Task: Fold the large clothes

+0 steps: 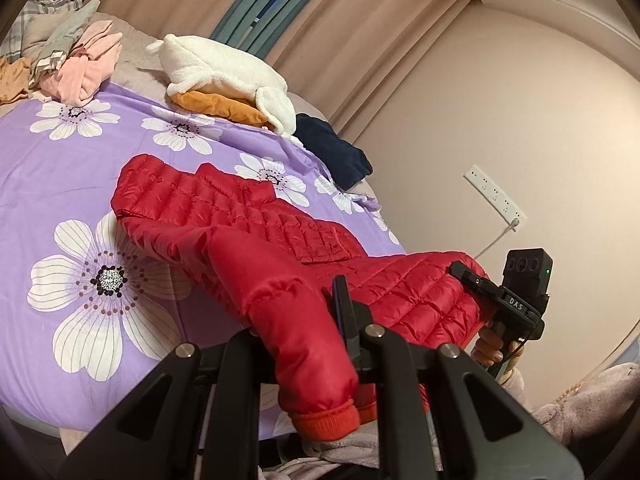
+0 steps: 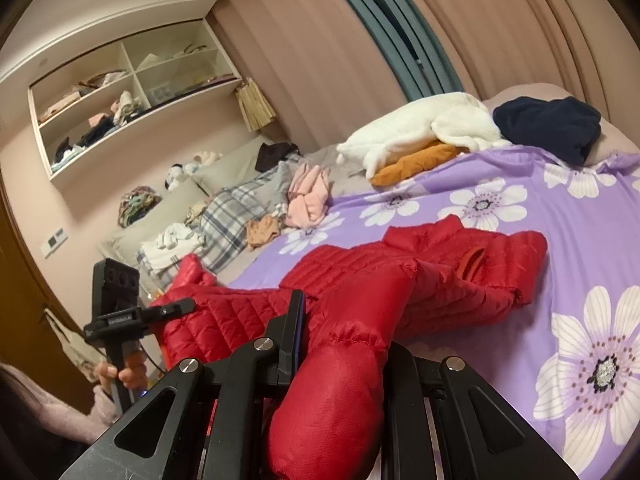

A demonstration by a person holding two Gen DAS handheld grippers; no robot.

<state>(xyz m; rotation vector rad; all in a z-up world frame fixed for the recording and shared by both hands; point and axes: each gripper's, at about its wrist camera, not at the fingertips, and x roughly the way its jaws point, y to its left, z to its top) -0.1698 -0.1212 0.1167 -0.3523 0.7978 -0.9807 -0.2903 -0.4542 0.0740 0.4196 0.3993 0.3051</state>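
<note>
While each hand-held gripper, left (image 1: 320,320) and right (image 2: 340,344), is clamped on a sleeve of the red puffer jacket (image 1: 248,216), the sleeve fold-in seems underway, calling next for laying both across its body on the bed (image 1: 60,152).

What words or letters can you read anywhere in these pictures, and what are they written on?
"DAS": white letters on the black body of the right gripper, seen from the left wrist camera.
A white label on the left gripper, seen from the right wrist camera: too blurred to read.
The small wall panel: too small to read.
</note>
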